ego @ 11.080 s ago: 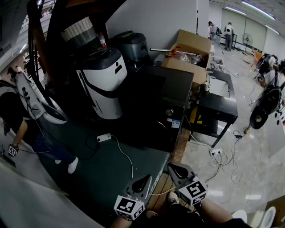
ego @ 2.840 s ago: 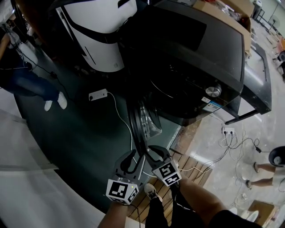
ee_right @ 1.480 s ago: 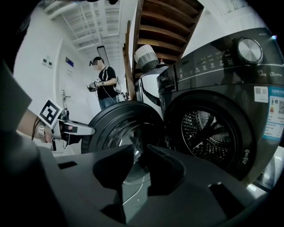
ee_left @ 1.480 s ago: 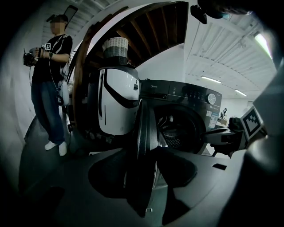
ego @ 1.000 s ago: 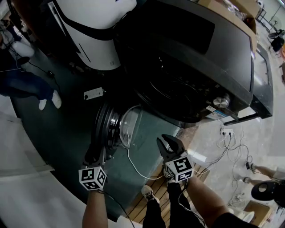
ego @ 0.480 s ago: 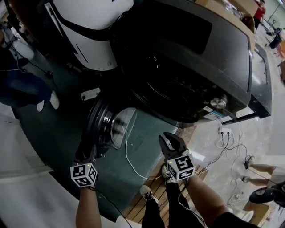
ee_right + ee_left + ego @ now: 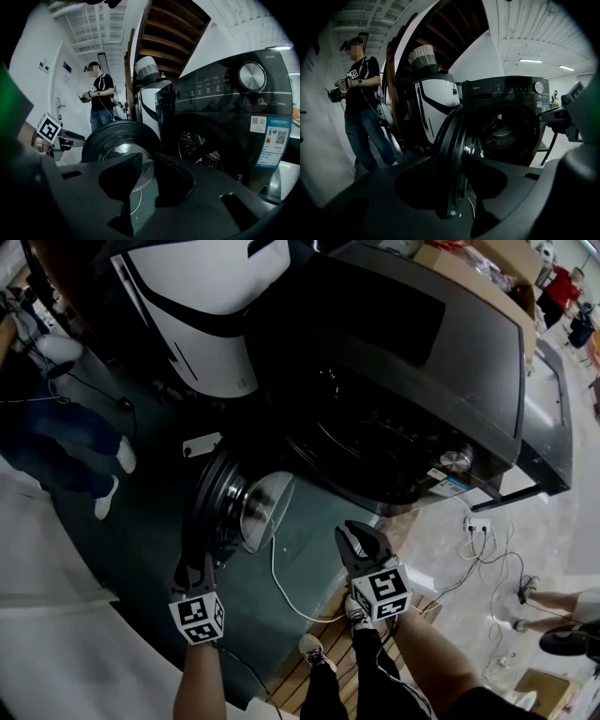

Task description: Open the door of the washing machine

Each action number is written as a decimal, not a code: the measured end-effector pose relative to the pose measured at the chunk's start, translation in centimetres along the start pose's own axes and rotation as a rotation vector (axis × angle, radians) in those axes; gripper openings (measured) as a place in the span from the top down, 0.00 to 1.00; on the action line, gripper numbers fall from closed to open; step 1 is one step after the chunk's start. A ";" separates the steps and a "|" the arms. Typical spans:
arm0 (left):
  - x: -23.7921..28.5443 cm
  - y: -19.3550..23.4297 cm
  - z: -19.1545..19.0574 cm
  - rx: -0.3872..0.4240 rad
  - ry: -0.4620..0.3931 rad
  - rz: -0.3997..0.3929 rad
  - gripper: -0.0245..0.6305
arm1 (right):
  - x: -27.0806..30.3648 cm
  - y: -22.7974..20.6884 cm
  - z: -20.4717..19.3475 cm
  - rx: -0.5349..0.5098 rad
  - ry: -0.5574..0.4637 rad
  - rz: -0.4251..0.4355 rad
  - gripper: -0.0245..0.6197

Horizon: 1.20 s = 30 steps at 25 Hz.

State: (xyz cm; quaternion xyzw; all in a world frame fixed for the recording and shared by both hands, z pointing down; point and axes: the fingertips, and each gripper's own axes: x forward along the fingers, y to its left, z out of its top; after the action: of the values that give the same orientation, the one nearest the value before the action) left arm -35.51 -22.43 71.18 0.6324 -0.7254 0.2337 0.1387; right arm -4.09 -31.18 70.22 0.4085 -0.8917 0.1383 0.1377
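Door (image 7: 217, 507) of the washing machine (image 7: 422, 352) is wide open on my screen. It hangs off the left side of the drum opening (image 7: 375, 442), low in front of the black cabinet. It is round, so it has no long side to speak of. It stands upright on its hinge, and its domed glass (image 7: 267, 510) bulges to the right in the head view, towards the right gripper (image 7: 360, 538). In the left gripper view I look at it almost edge-on. In the right gripper view I see its inner face nearly square.

My left gripper (image 7: 192, 563) sits at the door's lower rim. Its jaws stand wide and are closing, with the rim in the gap between them. As far as I can make out, the pads are not pressing on it. My right gripper is apart from the door, to its right, in front of the machine's lower edge. Its jaws are part open with a narrow gap and nothing in them.

As for writing, beside the silver knob (image 7: 252, 76) I read print beginning with 12. Below it sit a small white QR sticker (image 7: 258, 124) and a blue-edged label (image 7: 275, 140) carrying another QR code; their text is too small for me. A pale brand mark (image 7: 474, 86) at the left end of the control panel is also too small to read.
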 end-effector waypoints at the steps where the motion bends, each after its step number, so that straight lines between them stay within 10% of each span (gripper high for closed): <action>1: -0.5 -0.8 0.5 0.004 -0.016 -0.019 0.67 | -0.1 0.3 0.4 -0.006 -0.007 0.001 0.82; 8: -5.1 -6.0 5.5 -0.044 -0.126 -0.192 0.93 | -2.9 2.5 2.9 -0.023 -0.005 0.000 0.93; 30: -28.6 -18.4 17.0 -0.095 -0.309 -0.610 0.94 | -24.8 8.5 14.4 -0.034 -0.142 -0.091 0.94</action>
State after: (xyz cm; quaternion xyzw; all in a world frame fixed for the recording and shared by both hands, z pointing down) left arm -11.23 -8.48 45.54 0.8409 -0.5254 0.0489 0.1199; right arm 3.02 -13.90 46.84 0.4550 -0.8819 0.0871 0.0871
